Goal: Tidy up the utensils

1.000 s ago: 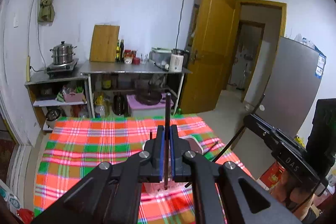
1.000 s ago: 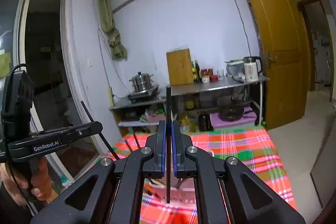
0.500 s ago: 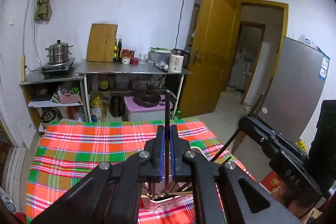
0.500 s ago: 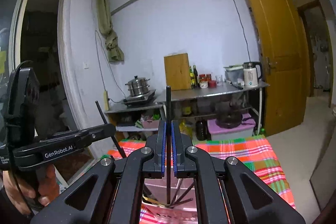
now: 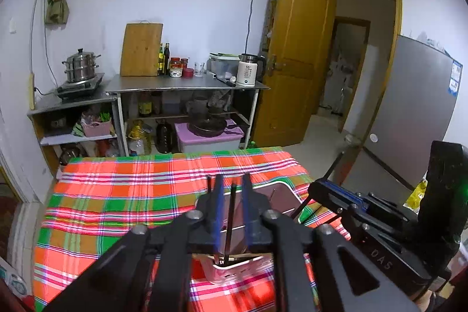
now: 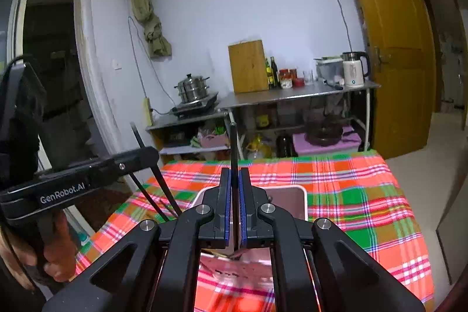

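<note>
A pink utensil holder [image 5: 234, 274] stands on the plaid tablecloth with several black chopsticks in it. My left gripper [image 5: 232, 183] hangs right above the holder. Its jaws are opening, and a black chopstick [image 5: 231, 224] stands loose between them with a gap on each side, its lower end in the holder. My right gripper [image 6: 233, 174] is shut on another black chopstick [image 6: 232, 142], held upright over the holder [image 6: 288, 189]. Each gripper shows in the other's view: the right gripper [image 5: 365, 209] on the right, the left gripper [image 6: 87, 177] on the left.
The plaid tablecloth [image 5: 117, 195] covers the table around the holder. Behind it stand a steel counter [image 5: 187, 84] with a kettle, jars and a cutting board, and a low shelf with a steamer pot [image 5: 80, 69]. A person's hand [image 6: 55, 247] grips the left tool.
Both grippers have sunk toward the pink holder. The left jaws have parted, and the chopstick between them has slid down into the holder. The right gripper still clamps its chopstick.
</note>
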Motion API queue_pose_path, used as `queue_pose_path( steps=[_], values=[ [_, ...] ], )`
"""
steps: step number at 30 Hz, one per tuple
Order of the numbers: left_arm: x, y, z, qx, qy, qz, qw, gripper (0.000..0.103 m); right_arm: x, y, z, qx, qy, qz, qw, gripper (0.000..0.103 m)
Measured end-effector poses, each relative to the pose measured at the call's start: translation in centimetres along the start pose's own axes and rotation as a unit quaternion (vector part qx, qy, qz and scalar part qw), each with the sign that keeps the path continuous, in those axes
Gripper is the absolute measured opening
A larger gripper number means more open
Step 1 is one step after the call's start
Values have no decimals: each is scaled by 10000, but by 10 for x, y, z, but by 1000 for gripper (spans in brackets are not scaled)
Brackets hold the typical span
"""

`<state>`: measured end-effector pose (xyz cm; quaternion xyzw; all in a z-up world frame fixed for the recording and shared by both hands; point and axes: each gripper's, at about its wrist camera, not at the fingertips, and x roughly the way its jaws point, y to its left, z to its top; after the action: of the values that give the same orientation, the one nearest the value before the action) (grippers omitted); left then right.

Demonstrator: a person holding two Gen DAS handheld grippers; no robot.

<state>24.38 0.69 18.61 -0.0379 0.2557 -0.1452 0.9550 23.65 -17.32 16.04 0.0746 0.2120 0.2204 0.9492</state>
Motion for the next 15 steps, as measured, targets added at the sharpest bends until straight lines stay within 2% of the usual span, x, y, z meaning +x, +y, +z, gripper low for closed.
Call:
queue_pose_path(
  steps=[2, 4, 8, 15],
  values=[
    [-3, -1, 2, 0, -34, -65, 10000, 32, 2, -1, 1, 6, 59, 44, 10000, 6],
    [-7, 0, 2, 4, -125, -37, 9999, 35, -2, 0, 2, -3, 30, 73, 10000, 6],
    [-18, 2, 4, -75, -244, -57, 9997, 36, -12, 2, 5, -48, -97, 88, 9999, 10],
    [-39, 6, -9, -143, -337, -41, 9993, 36, -35, 4, 1, -56, -202, 117, 9997, 10]
  ],
)
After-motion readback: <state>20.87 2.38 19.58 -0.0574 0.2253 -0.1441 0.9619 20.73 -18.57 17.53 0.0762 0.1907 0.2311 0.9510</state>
